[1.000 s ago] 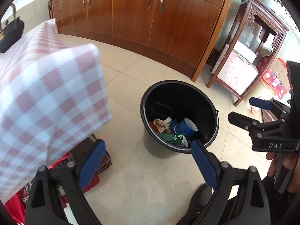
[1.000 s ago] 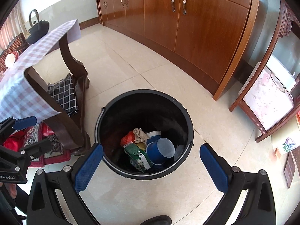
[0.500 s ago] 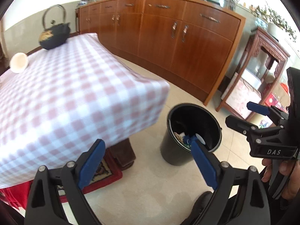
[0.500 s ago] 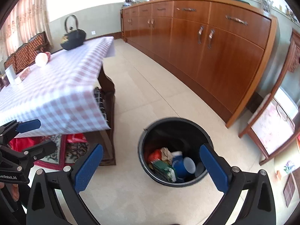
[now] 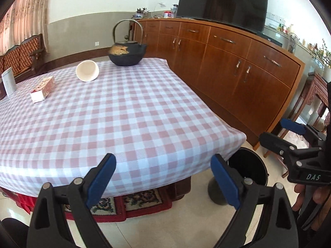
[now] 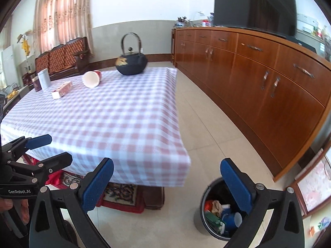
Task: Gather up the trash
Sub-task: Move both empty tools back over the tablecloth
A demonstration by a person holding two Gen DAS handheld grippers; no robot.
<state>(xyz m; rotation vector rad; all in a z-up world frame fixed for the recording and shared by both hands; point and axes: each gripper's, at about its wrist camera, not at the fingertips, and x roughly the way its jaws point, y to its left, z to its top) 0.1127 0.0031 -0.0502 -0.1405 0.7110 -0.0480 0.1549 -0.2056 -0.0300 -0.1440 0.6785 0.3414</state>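
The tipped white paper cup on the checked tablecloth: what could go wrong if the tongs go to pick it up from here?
1. The white paper cup with the red outside lies on its side, so it may roll away when the pads touch it.
2. The black iron teapot stands close behind the cup; a reach that goes too far could knock it.
3. The small red and white carton lies beside the cup, so the open left tongs could push it along the tablecloth.
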